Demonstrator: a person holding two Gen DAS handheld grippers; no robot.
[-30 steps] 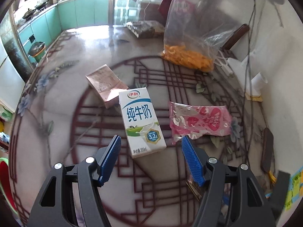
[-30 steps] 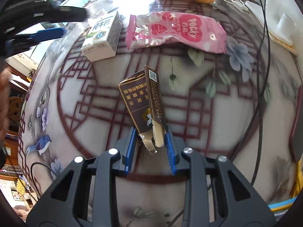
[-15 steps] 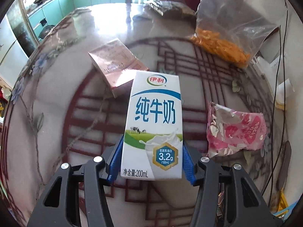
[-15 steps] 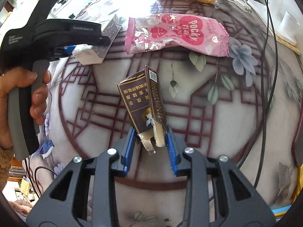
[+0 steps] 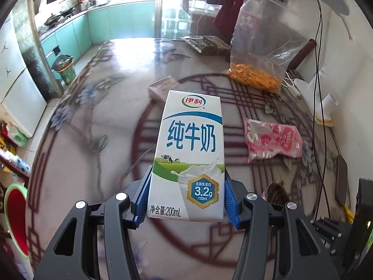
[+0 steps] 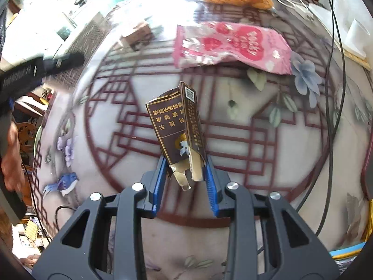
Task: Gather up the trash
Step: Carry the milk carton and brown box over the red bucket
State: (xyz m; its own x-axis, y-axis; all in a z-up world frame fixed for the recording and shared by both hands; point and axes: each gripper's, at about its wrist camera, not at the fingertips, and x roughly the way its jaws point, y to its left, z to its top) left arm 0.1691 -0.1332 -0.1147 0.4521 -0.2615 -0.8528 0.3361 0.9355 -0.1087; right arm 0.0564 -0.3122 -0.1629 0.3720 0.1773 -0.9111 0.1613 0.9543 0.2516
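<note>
The left gripper clamps a white milk carton with blue lettering above the patterned round table. The right gripper pinches a torn brown cigarette pack. A pink crinkled snack wrapper lies on the table, to the right.

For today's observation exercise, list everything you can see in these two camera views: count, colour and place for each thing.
milk carton: 1, white-blue-green, held in left gripper
torn brown packet: 1, brown-gold, held in right gripper
pink snack wrapper: 1, pink, on table
pink box: 1, on table behind carton
clear bag of orange snacks: 1, far on table
dark packet: 1, far table edge
table: 1, floral pattern
green bin: 1, kitchen floor
left gripper: black-blue
right gripper: black-blue
</note>
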